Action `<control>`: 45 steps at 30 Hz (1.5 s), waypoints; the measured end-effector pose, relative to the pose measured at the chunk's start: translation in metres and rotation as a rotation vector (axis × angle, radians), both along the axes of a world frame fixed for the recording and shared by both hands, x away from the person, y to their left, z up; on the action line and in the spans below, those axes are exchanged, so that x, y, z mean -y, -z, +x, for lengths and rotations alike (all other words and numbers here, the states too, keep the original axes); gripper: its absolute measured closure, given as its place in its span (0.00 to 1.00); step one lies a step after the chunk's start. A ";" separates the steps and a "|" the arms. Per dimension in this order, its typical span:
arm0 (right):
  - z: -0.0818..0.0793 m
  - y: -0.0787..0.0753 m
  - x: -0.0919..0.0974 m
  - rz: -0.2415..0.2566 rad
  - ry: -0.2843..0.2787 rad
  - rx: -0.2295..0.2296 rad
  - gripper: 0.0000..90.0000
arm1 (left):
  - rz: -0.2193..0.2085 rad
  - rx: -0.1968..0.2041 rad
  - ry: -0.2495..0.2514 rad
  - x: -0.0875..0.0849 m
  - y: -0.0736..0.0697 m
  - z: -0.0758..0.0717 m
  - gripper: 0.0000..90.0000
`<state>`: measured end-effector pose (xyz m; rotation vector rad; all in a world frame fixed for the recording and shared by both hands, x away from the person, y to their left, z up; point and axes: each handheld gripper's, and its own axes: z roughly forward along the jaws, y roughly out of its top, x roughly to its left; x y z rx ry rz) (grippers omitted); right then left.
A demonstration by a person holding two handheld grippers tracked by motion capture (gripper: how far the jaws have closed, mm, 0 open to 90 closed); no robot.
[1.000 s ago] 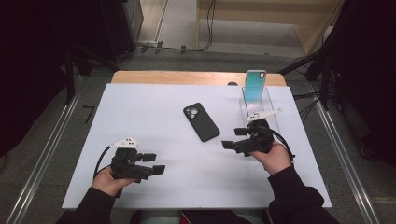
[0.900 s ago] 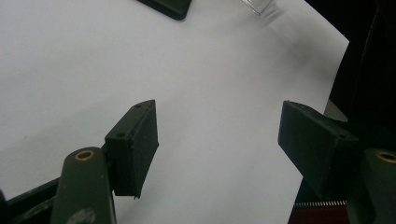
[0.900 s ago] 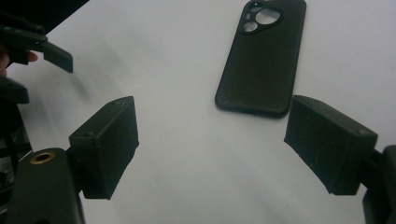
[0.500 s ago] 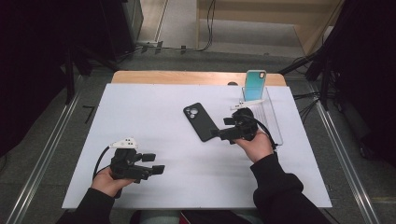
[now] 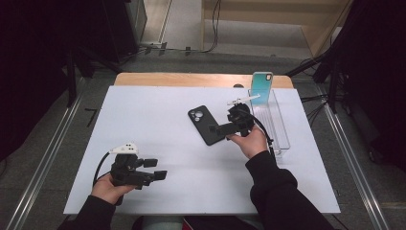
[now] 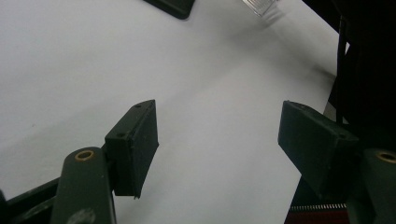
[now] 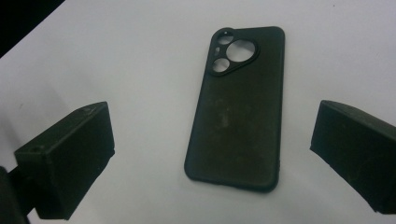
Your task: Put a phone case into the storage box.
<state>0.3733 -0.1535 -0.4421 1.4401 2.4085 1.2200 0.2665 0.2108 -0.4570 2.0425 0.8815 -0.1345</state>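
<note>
Right tongs now up beside flat black phone case, camera end away, just widened, empty; left tongs apart.

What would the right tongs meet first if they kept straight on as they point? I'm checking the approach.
Probably the black phone case lying flat on the white table, centred between the open right tongs.

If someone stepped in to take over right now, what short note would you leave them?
Right gripper: jaws open and just widened, lined up on either side of the black phone case, not touching it.
Left gripper: open, holding nothing, low over the white table near the front edge.
The case lies flat, back up, mid-table. A teal phone stands in the clear stand at the right.
Done: approach to the case. Left: probably grip and lift it.
</note>
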 end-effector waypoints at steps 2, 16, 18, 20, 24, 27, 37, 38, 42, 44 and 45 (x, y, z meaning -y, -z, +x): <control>0.003 0.001 -0.002 -0.007 0.007 0.011 0.00 | -0.001 -0.003 -0.006 -0.001 0.000 -0.001 0.32; 0.028 0.009 -0.021 -0.043 0.027 0.030 0.04 | 0.003 -0.003 -0.025 -0.007 0.001 -0.006 0.32; 0.032 0.011 -0.026 -0.064 0.035 0.033 0.04 | 0.001 -0.005 -0.028 -0.007 0.001 -0.006 0.32; 0.036 0.013 -0.030 -0.084 0.035 0.033 0.04 | 0.001 -0.004 -0.027 -0.008 0.001 -0.006 0.32; 0.041 0.015 -0.039 -0.118 0.022 0.033 0.04 | 0.001 -0.004 -0.025 -0.008 0.001 -0.006 0.32; 0.045 0.016 -0.044 -0.120 0.008 0.034 0.04 | 0.001 -0.005 -0.024 -0.007 0.001 -0.006 0.32; 0.051 0.025 -0.052 -0.122 -0.012 0.031 0.04 | -0.001 -0.005 -0.025 -0.007 0.001 -0.006 0.32; 0.052 0.026 -0.052 -0.123 -0.013 0.029 0.04 | -0.001 -0.005 -0.026 -0.008 0.001 -0.006 0.32; 0.052 0.030 -0.054 -0.134 -0.014 0.023 0.04 | -0.001 -0.005 -0.024 -0.008 0.001 -0.006 0.32; 0.050 0.032 -0.055 -0.147 -0.012 0.033 0.04 | -0.002 -0.005 -0.025 -0.008 0.001 -0.006 0.32; 0.050 0.034 -0.056 -0.145 -0.016 0.034 0.04 | -0.002 -0.005 -0.024 -0.008 0.001 -0.006 0.32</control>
